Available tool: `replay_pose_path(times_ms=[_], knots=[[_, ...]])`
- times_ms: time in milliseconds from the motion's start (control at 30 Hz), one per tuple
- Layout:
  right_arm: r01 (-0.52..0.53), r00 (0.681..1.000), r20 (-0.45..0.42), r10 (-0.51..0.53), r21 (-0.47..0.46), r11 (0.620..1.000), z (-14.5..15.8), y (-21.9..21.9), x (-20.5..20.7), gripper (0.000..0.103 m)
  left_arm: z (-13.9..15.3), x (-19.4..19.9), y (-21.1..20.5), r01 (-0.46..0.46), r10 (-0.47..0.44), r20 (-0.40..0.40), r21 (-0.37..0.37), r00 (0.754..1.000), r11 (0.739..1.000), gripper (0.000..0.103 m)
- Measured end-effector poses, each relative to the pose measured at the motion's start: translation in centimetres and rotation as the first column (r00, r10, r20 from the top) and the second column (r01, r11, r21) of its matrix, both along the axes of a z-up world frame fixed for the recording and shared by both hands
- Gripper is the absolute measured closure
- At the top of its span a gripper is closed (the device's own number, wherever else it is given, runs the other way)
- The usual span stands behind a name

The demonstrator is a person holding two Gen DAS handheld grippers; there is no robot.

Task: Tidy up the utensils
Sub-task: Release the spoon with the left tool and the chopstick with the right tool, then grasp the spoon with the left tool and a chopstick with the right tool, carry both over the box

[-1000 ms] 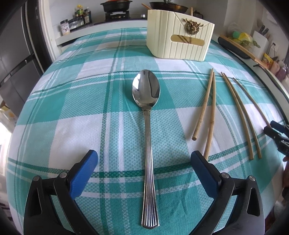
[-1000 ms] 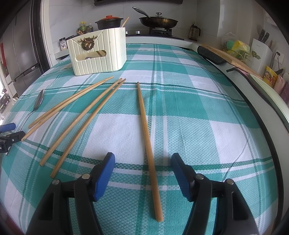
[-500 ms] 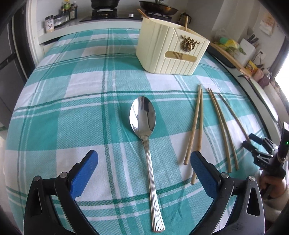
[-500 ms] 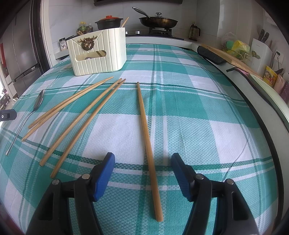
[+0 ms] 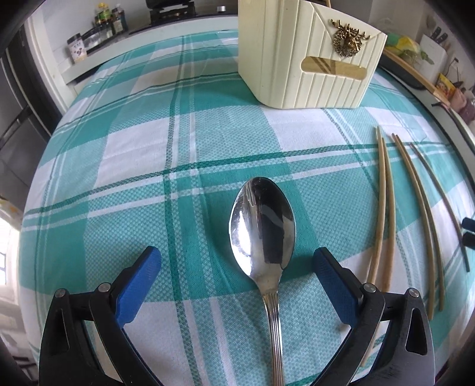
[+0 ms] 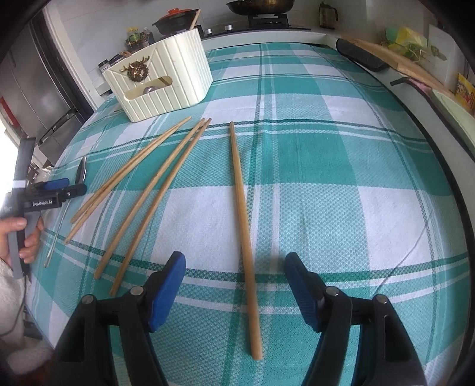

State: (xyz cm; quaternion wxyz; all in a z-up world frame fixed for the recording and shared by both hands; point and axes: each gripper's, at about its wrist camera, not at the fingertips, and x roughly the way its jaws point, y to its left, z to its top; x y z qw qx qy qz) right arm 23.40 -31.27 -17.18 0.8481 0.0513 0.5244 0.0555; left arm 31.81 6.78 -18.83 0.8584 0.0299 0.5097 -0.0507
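A steel spoon [image 5: 262, 225] lies bowl up on the green plaid cloth, its handle running between the open blue fingers of my left gripper [image 5: 237, 273]. The cream ribbed utensil holder [image 5: 308, 56] stands beyond it. Several wooden chopsticks [image 5: 383, 202] lie to the right of the spoon. In the right wrist view a single chopstick [image 6: 242, 213] lies between the open fingers of my right gripper [image 6: 236, 280]; the other chopsticks [image 6: 148, 181] lie to its left, and the holder [image 6: 166, 77] stands at the back left. The left gripper [image 6: 63, 188] shows there over the spoon.
A stove with pans [image 6: 261, 9] and jars [image 5: 98, 20] stand on the counter behind the table. A cutting board and bags [image 6: 406, 47] lie along the right edge. A fridge [image 6: 35, 89] is to the left.
My left gripper has moved forward over the spoon, so its fingers now flank the neck of the handle. My right gripper has shifted forward slightly along the single chopstick.
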Motion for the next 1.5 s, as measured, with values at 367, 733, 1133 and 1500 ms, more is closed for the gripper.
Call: replay_pose_path(times_ms=[367,733,1133,1500], knots=[[-0.139,0.99,-0.035,0.135,-0.195,0.971,-1.1,4.6,10.3,0.054,1.0,0.9,-1.5,0.041,-0.041,0.025,0.001,0.999,0.999,0.057],[-0.124,0.983,0.131,0.128,-0.04,0.992,5.7,4.6,9.6,0.097,6.2,-2.1,-0.5,0.084,-0.073,0.153,-0.07,0.986,0.994,0.061],[-0.181,0.918,0.361,0.165,0.01,0.983,14.6,4.1,0.1,0.097,14.1,-8.6,0.6,0.141,-0.082,0.34,-0.153,0.937,0.978,0.061],[-0.191,0.858,0.484,0.173,-0.013,0.982,19.0,5.1,-0.6,0.097,17.5,-8.2,0.9,0.166,-0.075,0.384,-0.21,0.92,0.963,0.061]])
